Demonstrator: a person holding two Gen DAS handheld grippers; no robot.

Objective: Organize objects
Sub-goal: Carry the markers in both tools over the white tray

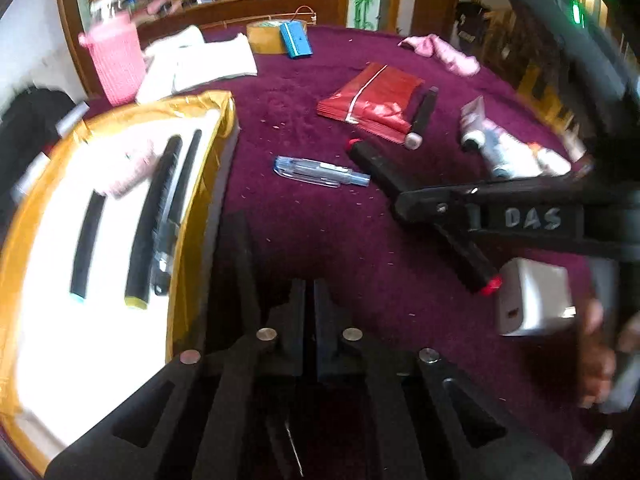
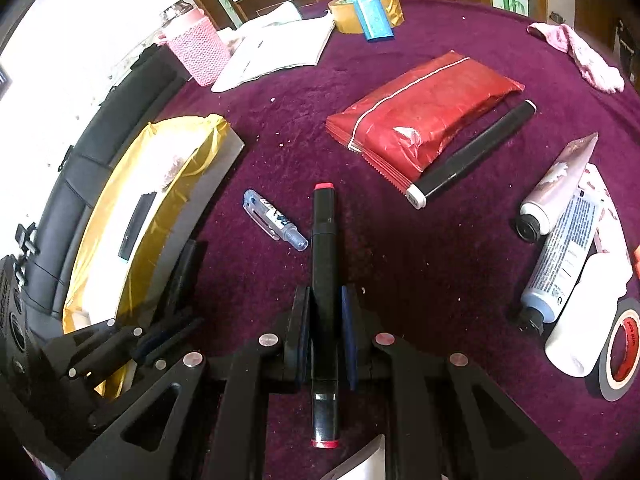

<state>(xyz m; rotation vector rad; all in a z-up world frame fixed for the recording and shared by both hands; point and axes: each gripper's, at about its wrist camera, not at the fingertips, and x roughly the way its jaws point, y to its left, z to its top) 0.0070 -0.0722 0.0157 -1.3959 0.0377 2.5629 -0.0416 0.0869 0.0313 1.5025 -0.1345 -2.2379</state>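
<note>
A black marker [image 2: 324,280] with red ends is pinched by the right tool [image 2: 325,320]; the left tool [image 1: 310,320] is pressed together, empty, beside the gold-rimmed tray [image 1: 208,168].

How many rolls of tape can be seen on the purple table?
2. One brown roll of tape lies at the far edge, with a blue box leaning on it. One black roll with a red core lies at the near right, beside a white bottle. Others may be hidden.

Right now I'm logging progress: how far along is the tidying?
Done: three black pens lie in the gold-rimmed tray. In hand: right gripper is shut on a red-capped marker; left gripper is shut, empty. Left: clear pen, white-capped marker, tubes.
</note>
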